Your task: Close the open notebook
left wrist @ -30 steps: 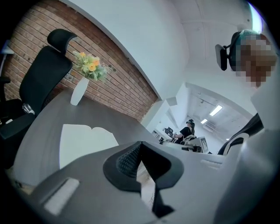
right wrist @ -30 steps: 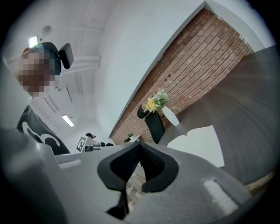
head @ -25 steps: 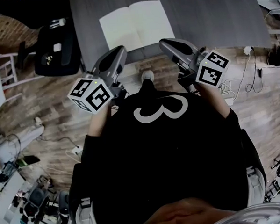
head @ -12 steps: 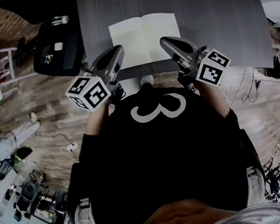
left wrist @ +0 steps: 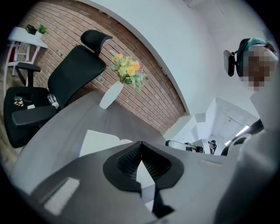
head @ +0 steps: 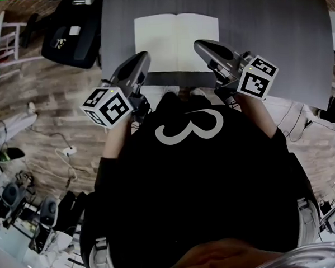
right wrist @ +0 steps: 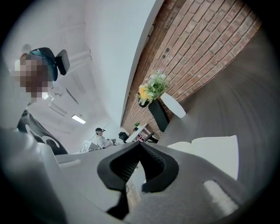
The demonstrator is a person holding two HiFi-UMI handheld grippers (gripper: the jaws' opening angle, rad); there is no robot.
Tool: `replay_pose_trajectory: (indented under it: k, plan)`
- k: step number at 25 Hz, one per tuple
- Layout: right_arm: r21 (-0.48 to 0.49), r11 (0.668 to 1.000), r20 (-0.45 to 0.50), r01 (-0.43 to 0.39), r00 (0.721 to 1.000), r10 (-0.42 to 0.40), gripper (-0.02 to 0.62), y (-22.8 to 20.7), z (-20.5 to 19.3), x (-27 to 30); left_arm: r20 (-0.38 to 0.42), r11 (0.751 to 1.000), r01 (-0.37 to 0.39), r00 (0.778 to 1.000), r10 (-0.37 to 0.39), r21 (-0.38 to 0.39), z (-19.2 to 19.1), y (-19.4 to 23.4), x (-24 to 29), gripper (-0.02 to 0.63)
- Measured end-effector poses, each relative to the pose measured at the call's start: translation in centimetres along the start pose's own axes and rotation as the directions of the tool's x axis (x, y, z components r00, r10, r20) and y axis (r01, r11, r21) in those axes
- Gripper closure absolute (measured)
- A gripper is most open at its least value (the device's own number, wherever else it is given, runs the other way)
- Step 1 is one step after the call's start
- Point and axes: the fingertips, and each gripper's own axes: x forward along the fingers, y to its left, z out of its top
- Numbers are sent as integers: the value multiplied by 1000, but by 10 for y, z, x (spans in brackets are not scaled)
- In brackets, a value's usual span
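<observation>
At the near edge of the bench [head: 263, 30], the left tongs [left wrist: 140, 144] are pressed together, their ribbed pads meeting at the tips, and the right tongs [right wrist: 140, 144] are likewise closed tip to tip. Each pair carries a marker cube [head: 105, 107] at its rear, close to the person's black shirt [head: 192, 174] (a large white 3 is printed on it). Seen from the head view, the left tips lie over the near left corner of the notebook [head: 177, 43] and the right tips over the near part of its right page. Whether either pair touches the paper cannot be told. The notebook lies open and flat with its blank white pages up. Its spine runs away from the person, and it sits just inside the bench's near edge. Beyond it on the bench stands a white vase [left wrist: 110, 95] holding yellow and orange flowers [left wrist: 127, 70], in front of a brick wall [left wrist: 144, 96]. Left of the bench, a black office chair [head: 70, 32] stands on the wooden floor [head: 55, 125].
</observation>
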Motion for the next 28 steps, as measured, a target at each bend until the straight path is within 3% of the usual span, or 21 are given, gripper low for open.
replay_pose_trajectory:
  k: [8, 12, 16, 17, 19, 21, 24, 28]
  plan:
    - [20, 996, -99, -85, 991, 87, 592, -2, -18, -27, 59, 989, -91, 993, 99, -120, -52, -14, -3, 594]
    - [16, 993, -130, -114, 985, 115, 592, -3, -23, -26, 78, 953, -137, 983, 163, -270, -75, 4, -13, 598]
    - [17, 991, -149, -129, 980, 130, 593, -7, -29, -28, 98, 924, -191, 967, 235, -332, -90, 23, -22, 600]
    - [17, 991, -150, -132, 980, 133, 592, -8, -30, -28, 105, 912, -184, 966, 237, -367, -93, 27, -22, 600]
    - [19, 991, -153, -136, 979, 137, 592, -12, -33, -28, 140, 864, -120, 967, 214, -490, -101, 29, -17, 461]
    - [24, 990, -163, -139, 976, 141, 592, -15, -37, -29, 207, 798, -19, 962, 180, -602, -104, 27, -10, 457]
    - [28, 989, -172, -147, 974, 150, 593, -15, -38, -31, 258, 750, 39, 950, 178, -661, -106, 34, -10, 421]
    - [31, 988, -174, -153, 972, 156, 592, -16, -40, -32, 308, 667, 107, 932, 191, -737, -111, 45, -13, 350]
